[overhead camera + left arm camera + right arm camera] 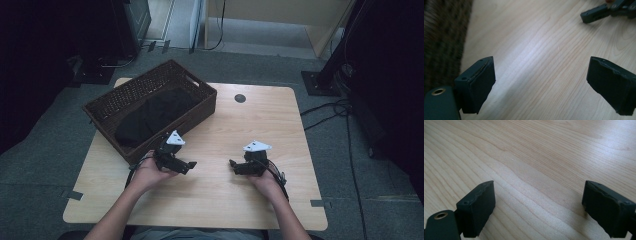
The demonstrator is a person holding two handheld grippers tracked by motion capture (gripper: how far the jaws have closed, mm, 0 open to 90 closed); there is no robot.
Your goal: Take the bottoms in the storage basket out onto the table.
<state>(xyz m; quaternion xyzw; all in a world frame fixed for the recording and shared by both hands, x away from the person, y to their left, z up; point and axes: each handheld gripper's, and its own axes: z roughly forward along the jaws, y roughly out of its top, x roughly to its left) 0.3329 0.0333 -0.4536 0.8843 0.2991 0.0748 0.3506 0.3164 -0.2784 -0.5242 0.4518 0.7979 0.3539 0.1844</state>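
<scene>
A dark wicker basket [202, 91] stands at the table's back left with black cloth [155, 115] lying in it. My left gripper [191, 164] rests low over the wood just in front of the basket's near corner, pointing right. Its jaws stand wide apart with bare wood between them [540, 82]. My right gripper [233, 165] faces it from the right, pointing left, a short gap between the two. It is open too, with nothing between the jaws [537, 206]. Its tip [595, 13] shows at the top right of the left gripper view.
The light wooden table [230, 200] has a round black grommet [240, 98] near its back edge. The basket's woven wall [441, 42] runs along the left of the left gripper view. Cables and dark stands lie on the grey floor around the table.
</scene>
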